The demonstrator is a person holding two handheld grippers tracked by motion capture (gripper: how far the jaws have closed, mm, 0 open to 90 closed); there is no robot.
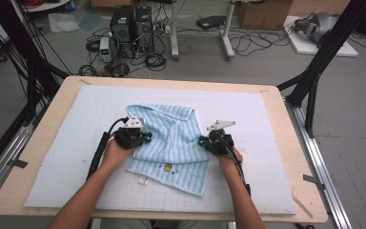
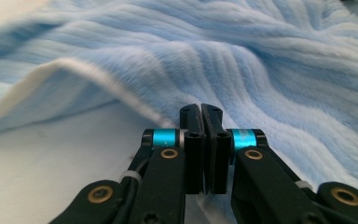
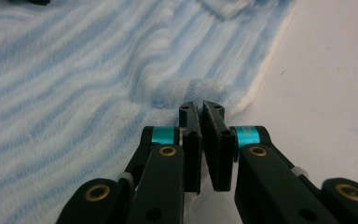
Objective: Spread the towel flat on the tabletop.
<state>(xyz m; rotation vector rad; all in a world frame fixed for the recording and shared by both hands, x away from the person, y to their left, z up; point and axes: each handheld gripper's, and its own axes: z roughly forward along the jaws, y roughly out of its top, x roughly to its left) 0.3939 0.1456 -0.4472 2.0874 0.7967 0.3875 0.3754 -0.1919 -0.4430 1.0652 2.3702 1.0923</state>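
A light blue striped towel [image 1: 171,138] lies partly folded on the pale blue mat [image 1: 66,152], with a small embroidered picture [image 1: 168,168] near its front edge. My left gripper [image 1: 147,138] sits at the towel's left edge. In the left gripper view the jaws [image 2: 200,109] are pressed together on the white-hemmed edge of the towel [image 2: 261,70], which lifts off the mat to the left. My right gripper [image 1: 201,141] is at the towel's right edge. Its jaws [image 3: 200,106] are closed on a bunched bit of the towel [image 3: 74,70] hem.
The mat covers most of a wooden table [image 1: 43,138]. A white label [image 1: 143,181] sticks out under the towel's front edge. Black frame posts [image 1: 314,71] stand at both sides. Computers and cables [image 1: 128,33] lie on the floor beyond the table.
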